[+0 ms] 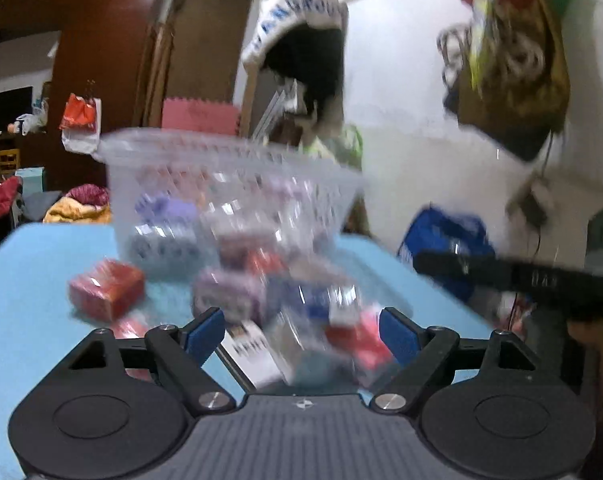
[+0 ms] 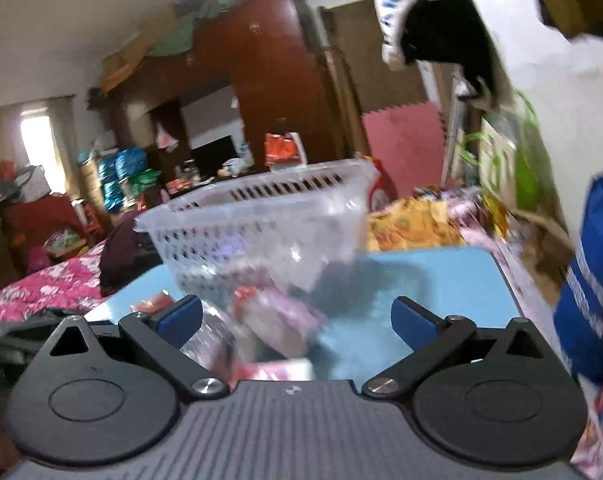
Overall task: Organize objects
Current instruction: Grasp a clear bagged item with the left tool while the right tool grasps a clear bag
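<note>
clear plastic basket [image 1: 229, 184] sits at my twelve o'clock on the blue table [image 1: 25, 280], small packets [image 1: 237, 296] heaped before it; left gripper [image 1: 301, 334] and right gripper [image 2: 297, 320] both gape empty.

A clear perforated plastic basket [image 1: 229, 184] stands upright at the far side of the light-blue table [image 1: 25, 280], small packets blurred inside. Nearer lie loose packets [image 1: 285, 300], with a red box [image 1: 107, 288] apart to the left.

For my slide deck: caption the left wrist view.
Open left gripper over blurred small packets before a clear basket on a blue table.
</note>
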